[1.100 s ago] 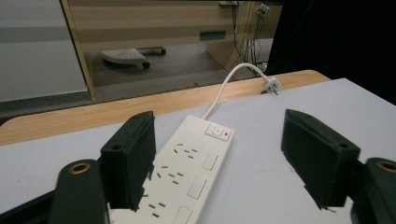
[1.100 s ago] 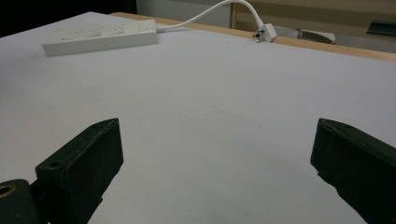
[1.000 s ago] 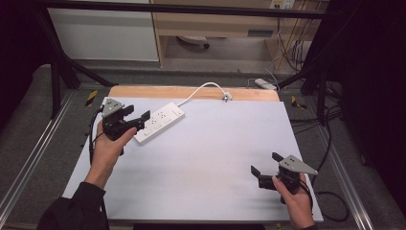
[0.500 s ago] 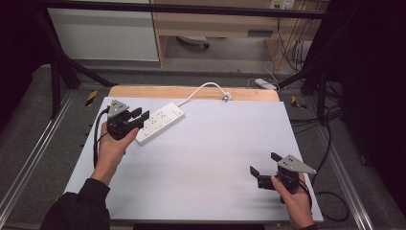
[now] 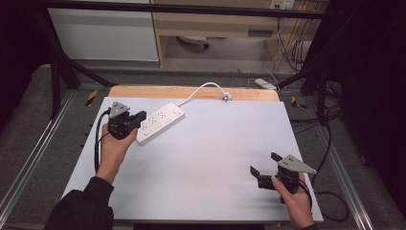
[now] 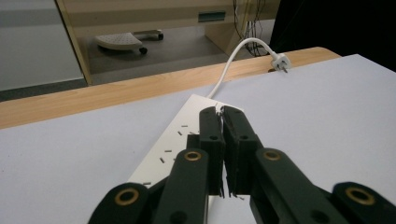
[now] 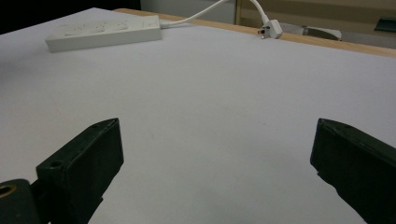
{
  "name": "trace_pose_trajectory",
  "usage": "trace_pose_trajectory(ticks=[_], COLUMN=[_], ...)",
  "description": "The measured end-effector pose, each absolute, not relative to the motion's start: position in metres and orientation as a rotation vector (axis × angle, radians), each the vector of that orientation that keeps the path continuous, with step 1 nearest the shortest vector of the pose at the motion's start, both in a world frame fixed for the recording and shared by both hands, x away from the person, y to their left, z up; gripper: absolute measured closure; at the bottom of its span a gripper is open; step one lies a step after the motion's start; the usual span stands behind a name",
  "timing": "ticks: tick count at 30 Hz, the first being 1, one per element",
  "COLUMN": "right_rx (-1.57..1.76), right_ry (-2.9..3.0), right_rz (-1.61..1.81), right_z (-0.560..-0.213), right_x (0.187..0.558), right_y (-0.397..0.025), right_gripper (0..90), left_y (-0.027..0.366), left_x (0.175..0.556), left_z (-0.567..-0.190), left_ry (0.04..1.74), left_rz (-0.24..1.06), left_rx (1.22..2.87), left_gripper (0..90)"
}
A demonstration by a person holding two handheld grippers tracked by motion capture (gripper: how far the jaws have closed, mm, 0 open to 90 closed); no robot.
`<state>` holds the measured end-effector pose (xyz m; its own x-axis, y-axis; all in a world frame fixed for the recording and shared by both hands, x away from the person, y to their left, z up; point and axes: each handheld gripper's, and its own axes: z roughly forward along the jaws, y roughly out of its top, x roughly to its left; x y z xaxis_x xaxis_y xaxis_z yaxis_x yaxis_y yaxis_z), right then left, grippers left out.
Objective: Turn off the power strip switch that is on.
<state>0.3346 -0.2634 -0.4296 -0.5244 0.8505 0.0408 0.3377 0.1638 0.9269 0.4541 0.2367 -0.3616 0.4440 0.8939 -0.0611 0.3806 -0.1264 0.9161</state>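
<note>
Comparing with a second ago, I see my left gripper (image 5: pixel 135 120) has edged onto the power strip's (image 5: pixel 160 123) near end, jaws pressed together above it; my right gripper (image 5: pixel 263 172), well apart, stays spread and idle.

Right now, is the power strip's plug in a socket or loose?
Loose. The plug lies at the far table edge, prongs bare, its cord looping back to the power strip.
</note>
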Motion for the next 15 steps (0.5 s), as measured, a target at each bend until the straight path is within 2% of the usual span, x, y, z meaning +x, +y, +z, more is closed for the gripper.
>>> trace_pose_trajectory(ticks=[15], right_rx=[1.122], right_ry=[1.947], right_rz=[1.345], right_z=[-0.43], right_x=[0.335], right_y=[-0.264], right_gripper=[3.0], left_y=[0.244], left_x=[0.456], left_z=[-0.377], left_ry=[1.166], left_rz=[0.622], left_rx=[1.741], left_gripper=[90.0])
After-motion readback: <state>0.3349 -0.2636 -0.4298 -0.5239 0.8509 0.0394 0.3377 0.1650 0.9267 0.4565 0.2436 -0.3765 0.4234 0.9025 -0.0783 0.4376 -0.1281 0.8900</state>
